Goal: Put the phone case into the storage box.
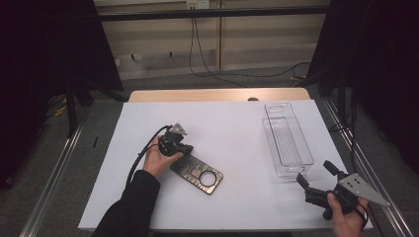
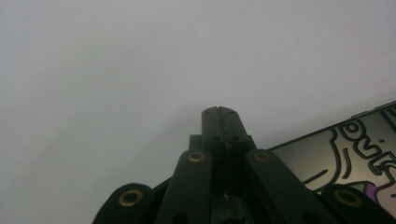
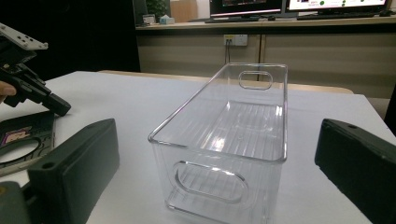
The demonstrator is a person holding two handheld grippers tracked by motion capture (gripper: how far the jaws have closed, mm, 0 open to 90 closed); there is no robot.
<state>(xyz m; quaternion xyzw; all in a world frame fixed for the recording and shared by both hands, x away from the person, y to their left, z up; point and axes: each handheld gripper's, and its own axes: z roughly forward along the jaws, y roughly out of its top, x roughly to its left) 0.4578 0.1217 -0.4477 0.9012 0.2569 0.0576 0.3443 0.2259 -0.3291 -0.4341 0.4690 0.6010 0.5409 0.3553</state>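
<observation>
A flat dark case (image 1: 198, 173) with a round hole and a printed design lies on the white table cover, left of centre. My left gripper (image 1: 186, 149) points down at the far end of the case. In the left gripper view its jaws (image 2: 219, 113) are shut with nothing between them, over white surface just beside the case's edge (image 2: 355, 144). My right gripper (image 1: 316, 174) is held at the front right, open wide. In the right gripper view it (image 3: 215, 135) faces the near end of a clear plastic bin (image 3: 224, 135) without touching it.
The clear bin (image 1: 286, 138) stands lengthwise at the right of the table, empty, with cut-out handles in its ends. The white cover (image 1: 222, 123) lies over a wooden table. Cables trail on the floor beyond. Dark curtains hang on both sides.
</observation>
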